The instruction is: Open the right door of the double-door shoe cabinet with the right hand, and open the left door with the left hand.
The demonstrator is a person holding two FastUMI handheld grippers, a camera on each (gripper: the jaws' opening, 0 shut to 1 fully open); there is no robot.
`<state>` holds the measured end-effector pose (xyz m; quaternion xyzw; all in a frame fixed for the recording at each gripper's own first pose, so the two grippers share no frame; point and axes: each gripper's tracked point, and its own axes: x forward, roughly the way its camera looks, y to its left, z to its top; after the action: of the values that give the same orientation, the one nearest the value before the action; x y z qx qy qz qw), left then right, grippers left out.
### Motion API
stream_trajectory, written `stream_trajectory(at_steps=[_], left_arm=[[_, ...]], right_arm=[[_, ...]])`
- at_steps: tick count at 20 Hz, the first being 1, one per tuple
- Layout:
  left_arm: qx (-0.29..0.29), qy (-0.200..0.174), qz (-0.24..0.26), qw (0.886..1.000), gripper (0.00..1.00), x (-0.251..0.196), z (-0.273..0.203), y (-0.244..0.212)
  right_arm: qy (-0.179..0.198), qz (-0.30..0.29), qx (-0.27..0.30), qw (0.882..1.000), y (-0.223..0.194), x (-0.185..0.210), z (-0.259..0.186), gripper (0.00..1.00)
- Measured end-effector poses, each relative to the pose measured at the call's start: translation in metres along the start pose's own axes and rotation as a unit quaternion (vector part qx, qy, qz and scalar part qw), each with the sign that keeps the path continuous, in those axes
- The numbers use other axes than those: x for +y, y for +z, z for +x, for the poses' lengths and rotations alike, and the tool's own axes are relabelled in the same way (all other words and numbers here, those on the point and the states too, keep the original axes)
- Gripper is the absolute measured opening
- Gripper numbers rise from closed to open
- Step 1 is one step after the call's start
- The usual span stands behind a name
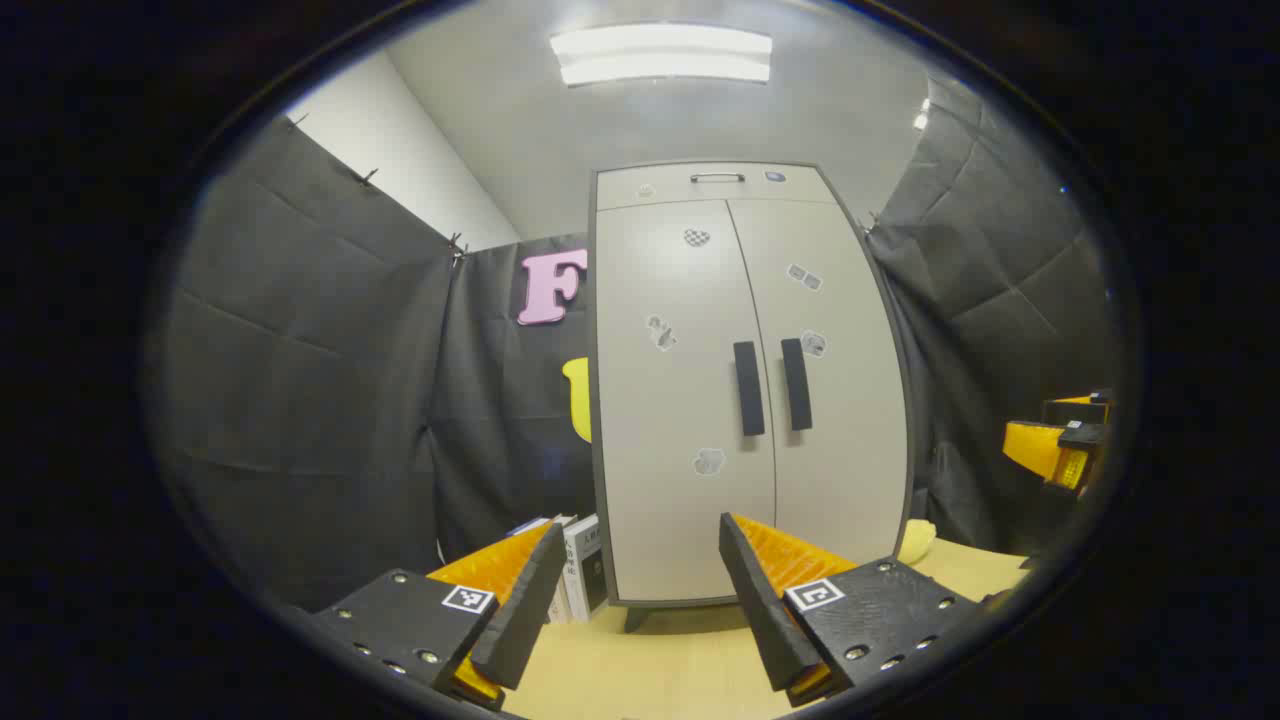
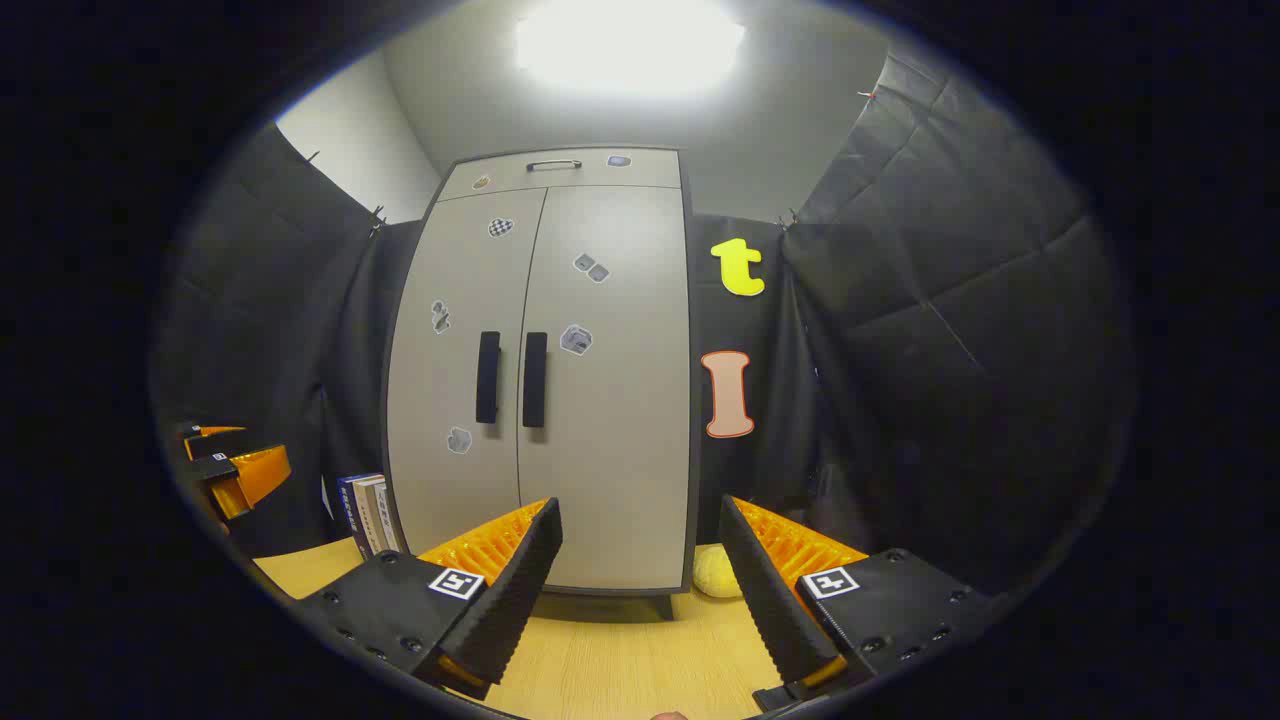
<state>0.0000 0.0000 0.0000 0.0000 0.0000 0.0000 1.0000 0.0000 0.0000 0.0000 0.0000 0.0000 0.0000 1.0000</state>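
Left gripper view has the shoe cabinet [image 1: 745, 385] standing upright in the middle of the frame on a light wooden table [image 1: 680, 665], both doors closed, so whatever it holds is hidden. The left door [image 1: 675, 400] and right door [image 1: 835, 400] meet at a center seam, with the left handle [image 1: 748, 388] and right handle [image 1: 796, 384], two dark vertical bars, just beside it. Small stickers [image 1: 661, 332] dot the doors; their print is too small to read. A drawer front with a metal pull [image 1: 717, 178] runs across the top. Books [image 1: 580, 565] stand at the cabinet's lower left, their spines unreadable. The left gripper [image 1: 640, 585] sits at the bottom of the frame, its fingers spread wide and holding nothing, well apart from the cabinet. Right gripper view places the cabinet [image 2: 545, 370] left of center, doors closed, handles [image 2: 510, 378] side by side at the seam. A yellow round object [image 2: 716, 577] lies on the table [image 2: 620, 660] by the cabinet's lower right corner. The right gripper [image 2: 640, 580] at the bottom of the frame is also spread wide and empty.
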Motion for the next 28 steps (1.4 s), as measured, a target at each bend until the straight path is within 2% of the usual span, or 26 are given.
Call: stream_trajectory(at_steps=[1,4,7,8,9,10,18,19,20,28], left_arm=[[0.000,0.000,0.001,1.000,0.90,-0.001,0.000,0.000],[-0.002,0.000,0.002,1.000,0.90,-0.002,0.000,0.002],[-0.003,-0.001,0.004,1.000,0.90,-0.003,0.000,0.003],[-0.004,-0.002,0.005,1.000,0.90,-0.003,0.000,0.004],[-0.004,-0.003,0.006,1.000,0.90,-0.004,0.000,0.004],[-0.004,-0.003,0.007,1.000,0.90,-0.004,-0.001,0.004],[-0.002,-0.002,0.004,1.000,0.90,-0.001,-0.004,0.002],[-0.001,-0.001,0.004,1.000,0.90,0.000,-0.005,0.001],[0.000,-0.001,0.003,1.000,0.90,0.001,-0.006,0.001],[0.008,0.020,0.010,1.000,0.90,0.021,-0.016,-0.004]], right_arm=[[0.001,0.000,0.000,1.000,0.000,0.000,0.000,0.96],[0.001,0.002,0.000,1.000,0.000,0.000,0.000,0.99],[0.000,0.006,0.003,1.000,-0.002,0.001,0.001,0.96],[0.000,0.008,0.004,1.000,-0.003,0.000,0.002,0.99],[0.000,0.009,0.005,1.000,-0.004,0.001,0.002,0.96],[-0.001,0.009,0.006,1.000,-0.005,0.001,0.003,0.99],[0.005,0.009,0.002,1.000,0.004,0.010,0.010,0.99],[0.006,0.010,-0.002,1.000,0.007,0.011,0.014,0.96],[0.008,0.012,-0.003,1.000,0.011,0.013,0.017,0.99],[0.034,0.020,-0.019,0.999,0.044,0.035,0.069,0.99]])
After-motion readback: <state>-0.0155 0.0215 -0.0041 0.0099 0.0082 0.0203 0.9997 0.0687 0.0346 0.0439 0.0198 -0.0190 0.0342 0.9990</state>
